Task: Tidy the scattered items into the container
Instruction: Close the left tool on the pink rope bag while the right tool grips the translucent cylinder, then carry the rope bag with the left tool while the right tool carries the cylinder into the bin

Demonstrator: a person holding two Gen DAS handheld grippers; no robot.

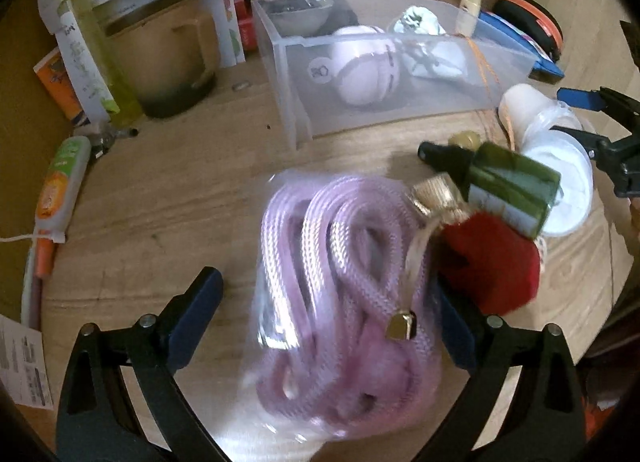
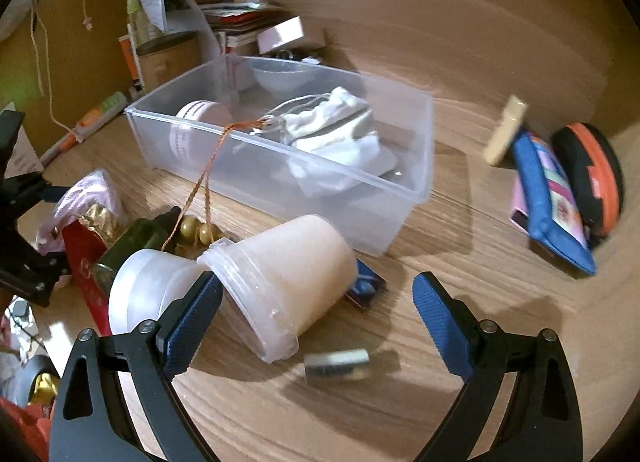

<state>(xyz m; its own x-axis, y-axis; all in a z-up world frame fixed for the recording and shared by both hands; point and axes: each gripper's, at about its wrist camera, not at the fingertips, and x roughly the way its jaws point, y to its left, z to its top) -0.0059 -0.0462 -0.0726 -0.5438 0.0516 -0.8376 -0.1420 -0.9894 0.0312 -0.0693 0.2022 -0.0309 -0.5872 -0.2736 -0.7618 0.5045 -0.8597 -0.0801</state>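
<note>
Left wrist view: bagged pink cord (image 1: 340, 294) lies on the wooden table (image 1: 160, 198) at lower centre, long axis running from bottom of frame up toward the clear plastic container (image 1: 384, 102) at upper centre. The left gripper (image 1: 328, 322) stands spread wide, one blue pad on each side of the bag; the right pad is touching or just beside the bag's edge, the left pad apart from it. Not clamped.

Just right of the bag: a red pouch with gold top (image 1: 488, 258), touching the bag. Above it a dark green dropper bottle (image 1: 508, 182) lies tilted, cap pointing to upper left. A white lid (image 1: 568, 182) sits behind the bottle.

Right wrist view: a cream tub (image 2: 280, 282) lies on its side at centre, open mouth toward lower left, base toward upper right. The right gripper (image 2: 316, 314) is spread open, left pad just beside the tub's rim, right pad well clear. A small blurred block (image 2: 336, 368) lies near the tub, lower centre.

Container holds a pink round jar (image 2: 196, 126) at its left end, white cloth pouch (image 2: 336, 126) in the middle. An orange string (image 2: 204, 182) hangs over the near wall down to olive beads (image 2: 198, 230), between container and tub.

A blue pouch (image 2: 548, 198) lies at right of frame.
</note>
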